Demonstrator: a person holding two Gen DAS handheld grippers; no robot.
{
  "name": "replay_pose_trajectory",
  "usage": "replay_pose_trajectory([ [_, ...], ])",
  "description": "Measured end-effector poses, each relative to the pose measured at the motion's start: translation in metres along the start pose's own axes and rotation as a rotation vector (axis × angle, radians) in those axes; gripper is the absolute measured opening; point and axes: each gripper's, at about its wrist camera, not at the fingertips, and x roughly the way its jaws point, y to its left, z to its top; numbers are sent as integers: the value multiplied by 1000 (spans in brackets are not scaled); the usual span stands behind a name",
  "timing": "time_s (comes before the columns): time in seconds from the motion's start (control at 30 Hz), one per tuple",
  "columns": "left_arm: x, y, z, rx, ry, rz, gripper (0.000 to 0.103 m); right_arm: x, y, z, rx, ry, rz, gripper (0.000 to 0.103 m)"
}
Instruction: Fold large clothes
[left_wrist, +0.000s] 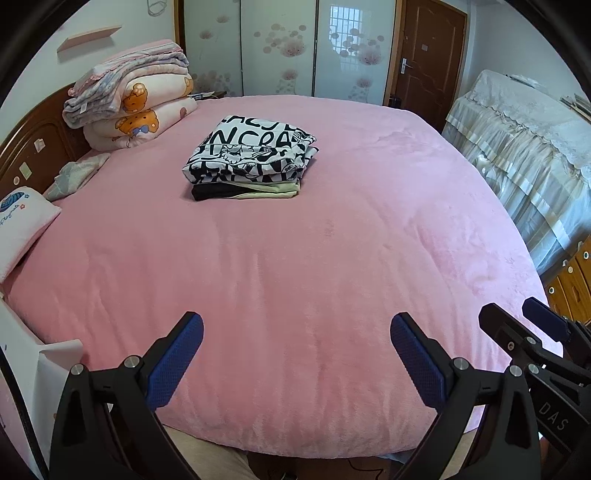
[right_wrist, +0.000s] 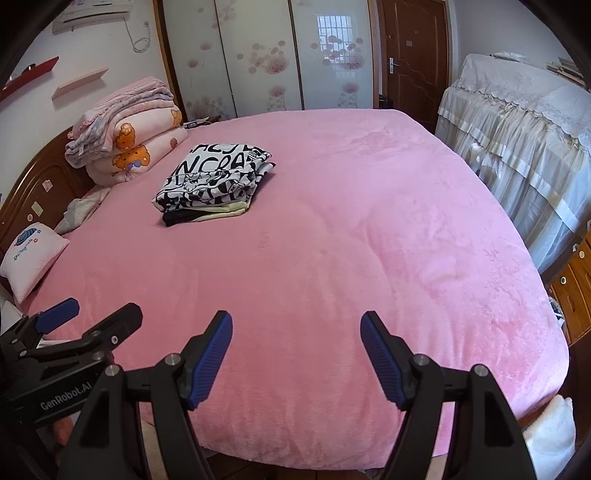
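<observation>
A stack of folded clothes (left_wrist: 251, 158) lies on the pink bed cover (left_wrist: 295, 277), far from both grippers. The top garment is black and white with large letters; a pale yellow and a black garment lie under it. The stack also shows in the right wrist view (right_wrist: 214, 182), on the pink cover (right_wrist: 332, 258). My left gripper (left_wrist: 295, 325) is open and empty above the bed's near edge. My right gripper (right_wrist: 295, 325) is open and empty beside it, and shows at the right of the left wrist view (left_wrist: 517, 314). My left gripper appears at the lower left of the right wrist view (right_wrist: 96, 312).
Folded quilts (left_wrist: 136, 96) are piled by the wooden headboard (left_wrist: 33, 147) at the far left. A small pillow (left_wrist: 18, 225) lies at the left edge. A lace-covered piece of furniture (left_wrist: 524, 147) stands right of the bed. Wardrobe doors (left_wrist: 280, 48) and a brown door (left_wrist: 428, 55) are behind.
</observation>
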Motion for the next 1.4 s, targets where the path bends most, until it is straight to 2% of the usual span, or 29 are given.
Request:
replay_pose_trajectory([
  [1.4, -4, 0, -1, -2, 13, 27, 101, -4, 6, 3, 20, -8, -18, 72],
])
